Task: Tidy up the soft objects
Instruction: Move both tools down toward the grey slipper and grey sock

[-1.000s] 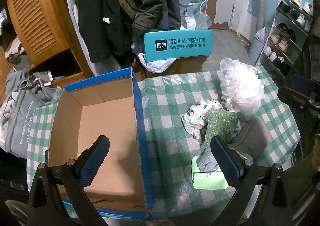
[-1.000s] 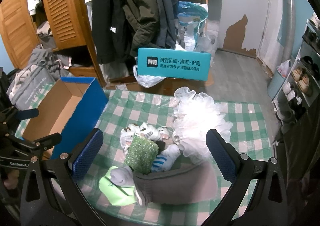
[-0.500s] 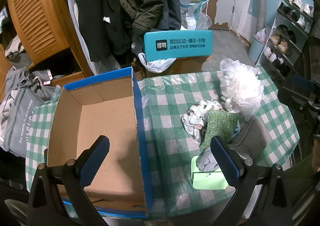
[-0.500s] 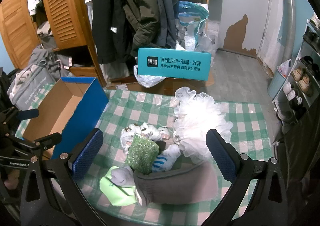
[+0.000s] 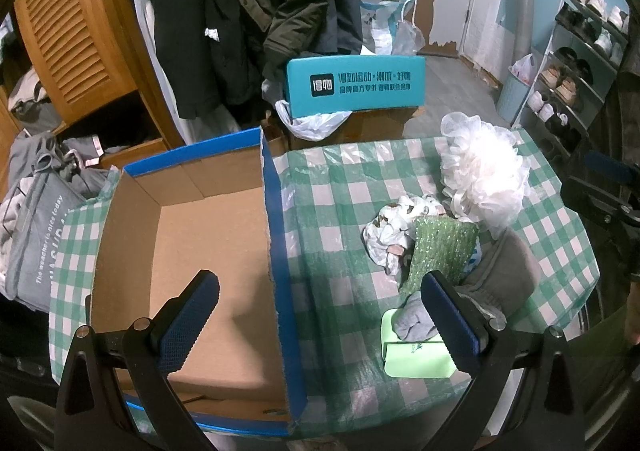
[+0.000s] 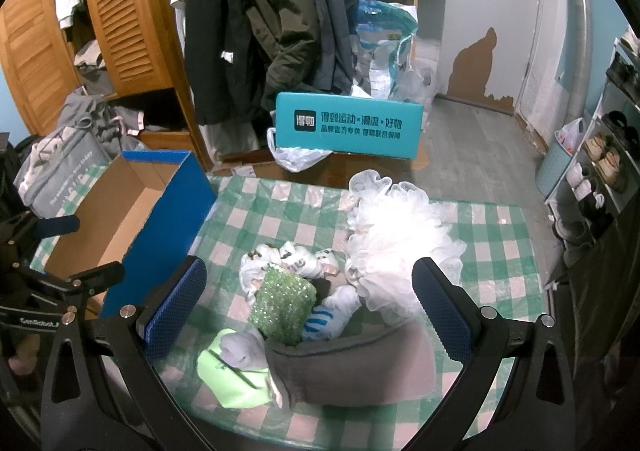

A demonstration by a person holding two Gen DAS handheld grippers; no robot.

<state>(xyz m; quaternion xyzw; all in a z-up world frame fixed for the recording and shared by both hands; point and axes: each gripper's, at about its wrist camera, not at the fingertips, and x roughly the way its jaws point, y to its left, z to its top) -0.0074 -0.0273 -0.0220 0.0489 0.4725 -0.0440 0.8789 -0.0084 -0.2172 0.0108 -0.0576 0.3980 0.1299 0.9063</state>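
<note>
Over the worktop (image 6: 500, 251) both tongs — left (image 5: 320, 315), right (image 6: 308, 311) — hang released; soft pile (image 6: 320, 303) beside empty box (image 5: 200, 251), ready for loading.

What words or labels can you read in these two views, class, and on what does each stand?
"得物": black logo square on the teal box.
White Chinese slogan lines beside the logo: too blurred to read surely.
"The weather is nice today": grey bag.
"GenRobot": left tongs, rest cut off.
Mark on the green packet: too small.
</note>
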